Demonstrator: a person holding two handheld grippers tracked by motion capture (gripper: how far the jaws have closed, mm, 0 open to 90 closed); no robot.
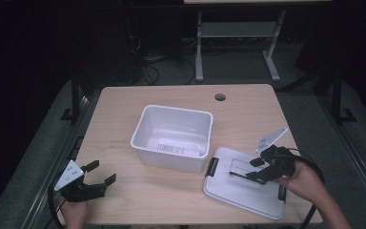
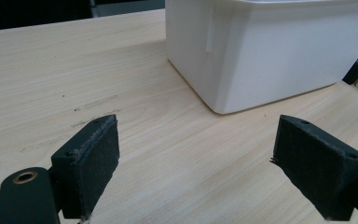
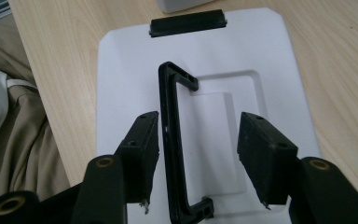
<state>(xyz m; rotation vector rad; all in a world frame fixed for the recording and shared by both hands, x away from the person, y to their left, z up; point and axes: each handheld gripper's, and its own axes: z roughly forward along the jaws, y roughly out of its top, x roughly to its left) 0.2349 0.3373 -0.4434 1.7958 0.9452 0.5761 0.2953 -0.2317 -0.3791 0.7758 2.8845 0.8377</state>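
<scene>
Right gripper view: right gripper [image 3: 198, 156] jaws released, straddling the lid's [image 3: 121, 70] black handle [image 3: 168, 140]; left gripper [image 2: 196, 163] jaws released too.

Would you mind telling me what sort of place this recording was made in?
Most likely a lab or workshop set up for recording. A plain wooden table with a cable hole stands on grey carpet, loose cables lie behind it, and another metal-legged desk stands beyond.

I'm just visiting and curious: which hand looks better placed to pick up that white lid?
The right. Its gripper is over the lid, jaws open astride the black handle, though not yet pinching it. The left gripper sits open on the far side of the bin, over bare table.
</scene>
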